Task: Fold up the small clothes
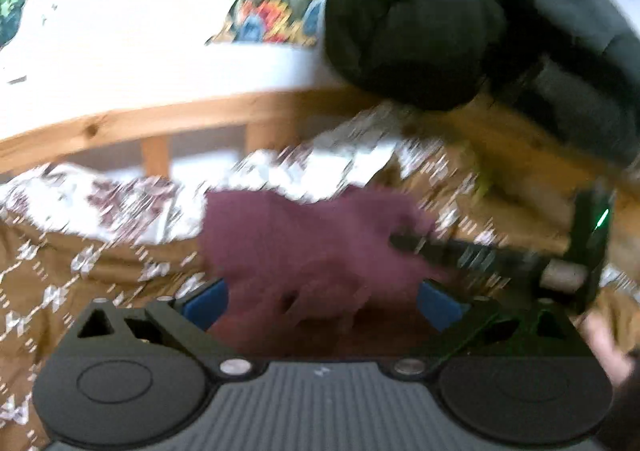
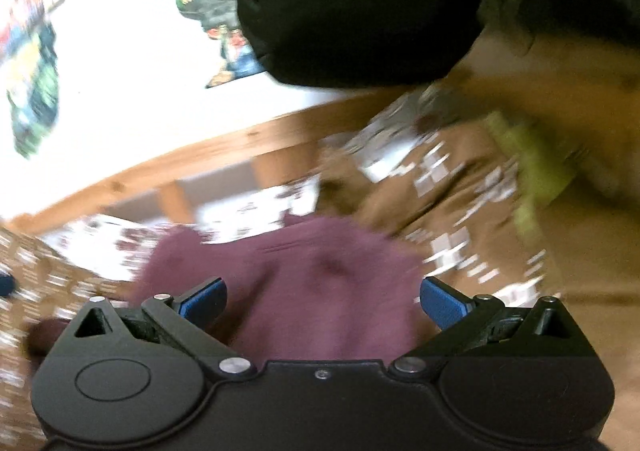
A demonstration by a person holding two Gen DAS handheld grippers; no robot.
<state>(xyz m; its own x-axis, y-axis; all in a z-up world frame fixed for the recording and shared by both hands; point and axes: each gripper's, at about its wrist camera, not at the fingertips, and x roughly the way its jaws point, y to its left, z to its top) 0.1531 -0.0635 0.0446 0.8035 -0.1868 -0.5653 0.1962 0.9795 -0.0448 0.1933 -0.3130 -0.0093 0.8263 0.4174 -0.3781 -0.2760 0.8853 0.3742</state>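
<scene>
left wrist view: the left gripper (image 1: 322, 301) has its jaws spread wide, and the maroon garment (image 1: 304, 247) lies bunched between and just ahead of them on a brown bedcover (image 1: 60, 271) with a white diamond print. the right gripper (image 1: 460, 251) reaches in from the right side of the jaws, its tip at the garment's edge; blur hides whether it pinches there. to fold well, each gripper should probably take one single layer at a corner, not a clump, and lift only enough to smooth the cloth. the fabric looks soft, matte and knit-like, crumpled into loose ridges.

right wrist view: the right gripper (image 2: 322, 301) also shows jaws spread, blue pads (image 2: 442, 305) ribbed and bare. the garment fills the space between them and beyond. a wooden bed rail (image 2: 224, 149) runs far ahead, and a puffy black jacket (image 2: 352, 7) hangs above right.
</scene>
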